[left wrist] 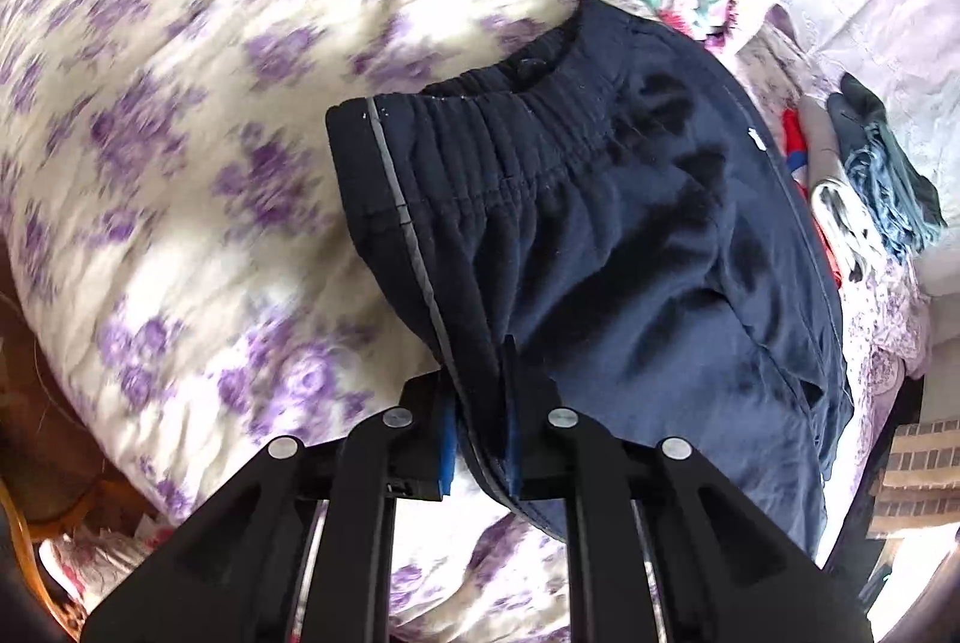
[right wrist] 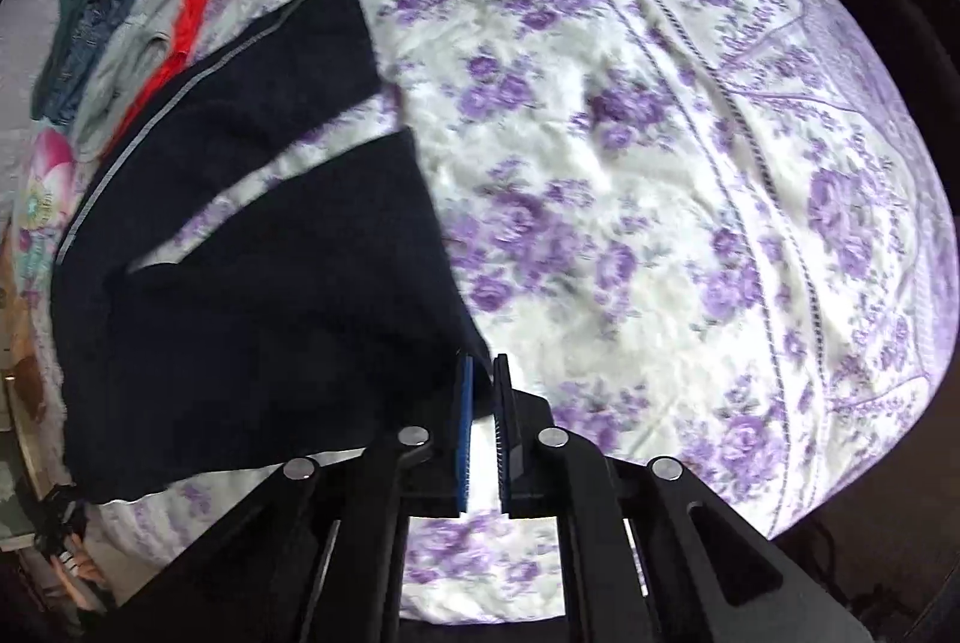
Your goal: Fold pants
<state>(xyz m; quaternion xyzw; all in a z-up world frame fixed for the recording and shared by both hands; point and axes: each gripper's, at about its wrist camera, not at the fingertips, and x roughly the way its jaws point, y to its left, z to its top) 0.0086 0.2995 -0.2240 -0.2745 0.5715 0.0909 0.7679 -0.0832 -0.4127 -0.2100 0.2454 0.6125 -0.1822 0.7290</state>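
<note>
Left hand-held gripper (left wrist: 480, 403) is clamped on the side seam of the navy pants (left wrist: 600, 235), just below the waistband, and the garment lies spread on the floral bed (left wrist: 180, 163). Right hand-held gripper (right wrist: 483, 391) looks pinched nearly shut at a leg edge; whether cloth is truly caught is hard to tell. We're at the grab-and-lift stage: next, carry one side across onto the other, edges matched. Long axis runs waistband to hems, legs splayed apart.

Black grippers (left wrist: 480, 421), blue-padded jaws, silver pivot screws.
</note>
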